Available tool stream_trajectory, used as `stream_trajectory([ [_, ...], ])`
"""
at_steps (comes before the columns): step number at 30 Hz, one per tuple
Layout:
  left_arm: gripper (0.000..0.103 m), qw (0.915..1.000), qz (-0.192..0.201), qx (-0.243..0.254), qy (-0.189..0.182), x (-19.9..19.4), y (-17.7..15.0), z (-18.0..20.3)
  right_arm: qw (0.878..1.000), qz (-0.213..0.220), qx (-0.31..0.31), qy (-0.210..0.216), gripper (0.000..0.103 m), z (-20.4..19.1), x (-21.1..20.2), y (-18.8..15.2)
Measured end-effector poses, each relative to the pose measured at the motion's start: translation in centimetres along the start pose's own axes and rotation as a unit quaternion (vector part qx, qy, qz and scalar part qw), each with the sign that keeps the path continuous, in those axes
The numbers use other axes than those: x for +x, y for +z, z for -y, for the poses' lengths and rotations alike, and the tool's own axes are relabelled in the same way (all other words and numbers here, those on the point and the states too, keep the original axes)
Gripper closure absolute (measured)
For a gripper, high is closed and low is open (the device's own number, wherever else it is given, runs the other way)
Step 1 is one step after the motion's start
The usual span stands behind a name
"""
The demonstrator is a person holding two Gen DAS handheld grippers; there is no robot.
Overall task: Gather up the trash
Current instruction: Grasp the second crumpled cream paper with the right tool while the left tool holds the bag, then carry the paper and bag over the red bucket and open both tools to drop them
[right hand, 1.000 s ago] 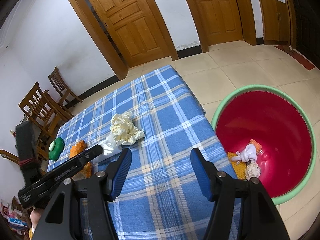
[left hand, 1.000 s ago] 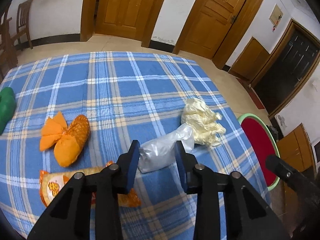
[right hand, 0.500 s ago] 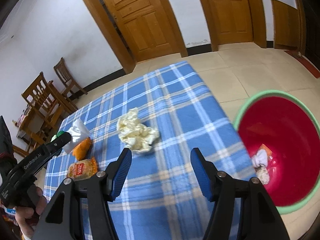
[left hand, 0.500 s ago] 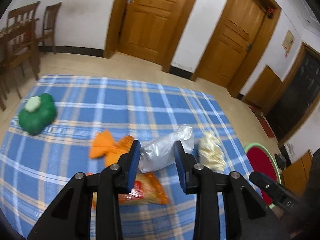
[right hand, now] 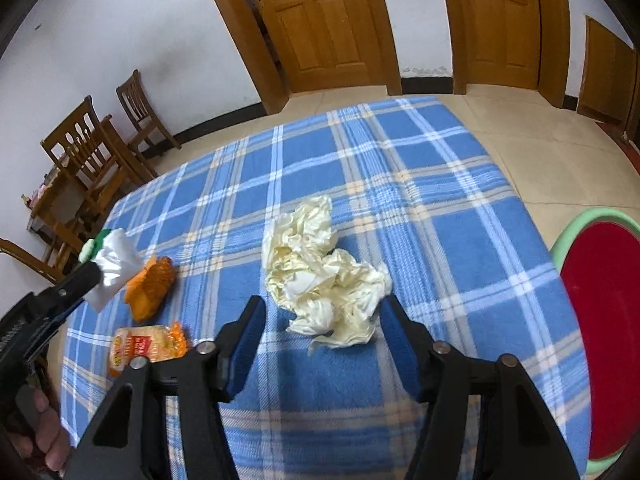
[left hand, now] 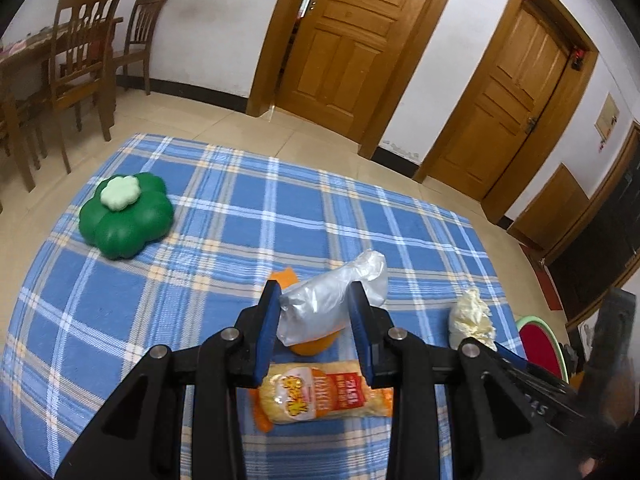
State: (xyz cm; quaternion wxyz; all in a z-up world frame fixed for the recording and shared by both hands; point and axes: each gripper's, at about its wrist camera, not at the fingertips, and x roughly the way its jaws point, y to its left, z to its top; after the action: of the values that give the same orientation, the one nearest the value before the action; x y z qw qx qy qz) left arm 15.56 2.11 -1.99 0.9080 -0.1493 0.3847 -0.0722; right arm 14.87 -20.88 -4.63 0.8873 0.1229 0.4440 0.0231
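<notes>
The left hand-held gripper (left hand: 314, 312) is clamped on a silver plastic bag (left hand: 332, 300), its blue pads pressing the bag's lower end from both sides, and the bag hangs clear above the surface (left hand: 200, 280), which is covered with a blue plaid cloth. In the left wrist view, an orange mesh-wrapped lump (left hand: 312, 346) lies directly under the held bag, and a printed snack packet (left hand: 320, 394) lies flat on the cloth at 6 o'clock from that lump, just beside it. A green flower-shaped container (left hand: 126, 216) with a pale green top sits well apart at about 10 o'clock from the bag. The right hand-held gripper (right hand: 322, 334) hangs over a crumpled cream paper wad (right hand: 324, 276), its jaws closing; the wad's near edge lies between the fingertips, but the pads do not press it. In the right wrist view the wad rests near the middle of the cloth, with the held bag at about 9 o'clock from it. A red basin (right hand: 600, 320) with a green rim stands beyond the surface's edge at 3 o'clock from the wad. A person's hand (right hand: 44, 436) shows at the lower left, on the left gripper's handle.
</notes>
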Motion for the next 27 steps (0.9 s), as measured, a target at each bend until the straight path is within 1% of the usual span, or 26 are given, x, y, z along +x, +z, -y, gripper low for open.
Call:
stream_trajectory([
  [1,0.069,1.0,0.0,-0.003,0.001,0.0,0.0,-0.2,1.0,-0.001,-0.006,-0.002,0.062,-0.1,0.1,0.0],
  [3,0.069,1.0,0.0,-0.007,0.002,-0.1,-0.1,-0.6,1.0,-0.005,-0.007,0.002,0.074,-0.2,0.3,-0.1],
  [4,0.069,1.0,0.0,-0.009,0.003,0.0,-0.1,-0.7,1.0,-0.005,-0.008,0.003,0.077,-0.1,0.2,-0.1],
  [7,0.069,0.9999,-0.002,-0.013,0.002,0.0,-0.1,-0.9,1.0,0.0,-0.008,0.007,0.08,0.0,-0.2,-0.3],
  [12,0.069,0.9999,-0.002,-0.011,-0.002,-0.6,-0.3,-0.3,1.0,0.014,0.0,0.016,0.081,0.7,-2.0,-0.9],
  [19,0.069,0.9999,0.001,-0.004,-0.013,-2.0,-0.6,0.9,0.998,0.047,0.021,0.026,0.081,1.9,-6.1,-2.1],
  [27,0.069,0.9992,-0.006,0.014,-0.037,-3.1,-1.5,3.5,0.995,0.082,0.053,0.02,0.081,4.4,-10.6,-3.6],
])
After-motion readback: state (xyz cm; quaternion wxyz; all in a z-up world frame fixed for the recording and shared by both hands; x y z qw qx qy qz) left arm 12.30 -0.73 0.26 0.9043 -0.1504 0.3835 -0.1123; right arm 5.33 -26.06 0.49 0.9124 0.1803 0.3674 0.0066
